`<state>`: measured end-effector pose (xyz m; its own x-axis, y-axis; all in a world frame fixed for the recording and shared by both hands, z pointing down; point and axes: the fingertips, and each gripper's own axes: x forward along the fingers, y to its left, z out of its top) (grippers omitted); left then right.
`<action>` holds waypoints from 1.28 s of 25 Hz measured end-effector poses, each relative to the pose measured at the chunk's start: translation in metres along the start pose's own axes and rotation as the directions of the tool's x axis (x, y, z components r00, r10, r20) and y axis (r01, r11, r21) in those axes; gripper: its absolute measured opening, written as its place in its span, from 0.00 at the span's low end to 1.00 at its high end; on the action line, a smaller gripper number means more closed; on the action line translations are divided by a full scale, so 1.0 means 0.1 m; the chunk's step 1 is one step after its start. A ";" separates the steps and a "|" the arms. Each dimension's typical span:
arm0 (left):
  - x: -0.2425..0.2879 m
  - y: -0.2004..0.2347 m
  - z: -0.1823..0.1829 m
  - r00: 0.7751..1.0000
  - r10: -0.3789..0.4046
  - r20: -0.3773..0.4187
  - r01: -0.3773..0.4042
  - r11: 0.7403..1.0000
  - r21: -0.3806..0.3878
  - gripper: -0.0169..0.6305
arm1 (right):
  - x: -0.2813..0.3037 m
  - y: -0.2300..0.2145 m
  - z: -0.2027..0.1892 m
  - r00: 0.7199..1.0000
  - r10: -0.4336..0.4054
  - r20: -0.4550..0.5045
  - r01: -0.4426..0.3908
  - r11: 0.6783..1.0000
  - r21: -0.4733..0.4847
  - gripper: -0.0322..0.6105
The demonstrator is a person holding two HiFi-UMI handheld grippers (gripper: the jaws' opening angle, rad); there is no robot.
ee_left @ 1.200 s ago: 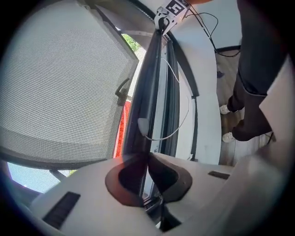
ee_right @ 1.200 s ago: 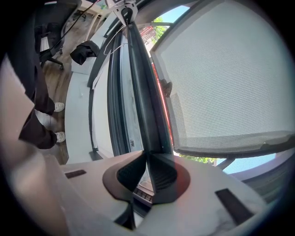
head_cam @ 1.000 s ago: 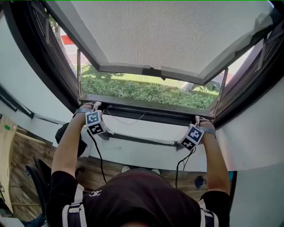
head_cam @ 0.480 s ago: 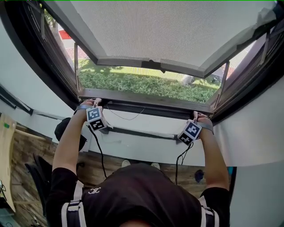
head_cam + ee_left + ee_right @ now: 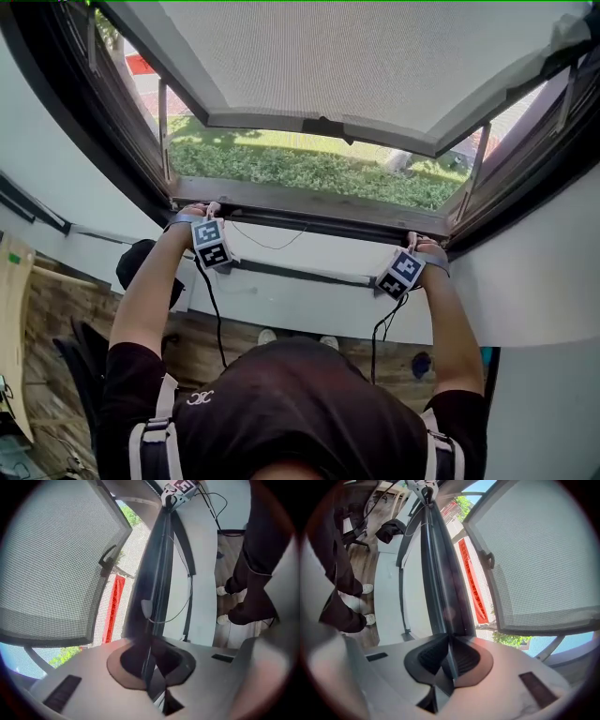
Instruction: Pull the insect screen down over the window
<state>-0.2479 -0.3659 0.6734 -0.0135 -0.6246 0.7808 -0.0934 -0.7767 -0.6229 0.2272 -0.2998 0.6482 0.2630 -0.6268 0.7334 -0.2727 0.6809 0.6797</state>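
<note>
Both grippers are held up at the lower edge of the window frame, the arms stretched forward. The left gripper is seen with its jaws almost together, clamped on the thin dark pull bar of the insect screen. The right gripper is closed the same way on the other end of that pull bar. The bar lies right along the bottom of the frame and runs from one gripper to the other. In each gripper view the bar is seen passing edge-on between the dark pads, and the opposite gripper shows at its far end.

A thin cord hangs in a loose loop from the bar, against the white sill wall. Above, the window sash is swung outward, with a dark handle on its lower rail. A fine mesh pattern is seen across the sash; whether it belongs to the sash or lies in front of it cannot be told. A green hedge shows outside below the sash, and a red strip shows in both gripper views. A wooden floor is seen beneath the sill.
</note>
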 end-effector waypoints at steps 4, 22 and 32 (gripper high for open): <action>0.10 -0.11 -0.03 1.000 -0.003 -0.031 0.004 1.000 0.029 0.08 | 0.03 0.10 0.01 0.999 0.035 -0.022 -0.035 0.999 -0.005 0.11; 0.06 -0.27 -0.02 0.998 -0.059 -0.003 0.059 0.998 -0.032 0.29 | 0.02 0.24 -0.02 0.998 0.058 -0.021 -0.058 0.998 0.006 0.32; 0.05 -0.20 0.12 0.999 -0.035 0.002 0.035 0.997 -0.069 0.26 | 0.22 0.28 0.04 0.999 0.026 -0.036 -0.027 0.999 -0.031 0.36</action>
<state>-0.2343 -0.3545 0.6897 -0.0084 -0.5969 0.8023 -0.1619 -0.7909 -0.5901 0.2221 -0.2962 0.6831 0.2893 -0.5945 0.7502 -0.2507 0.7093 0.6588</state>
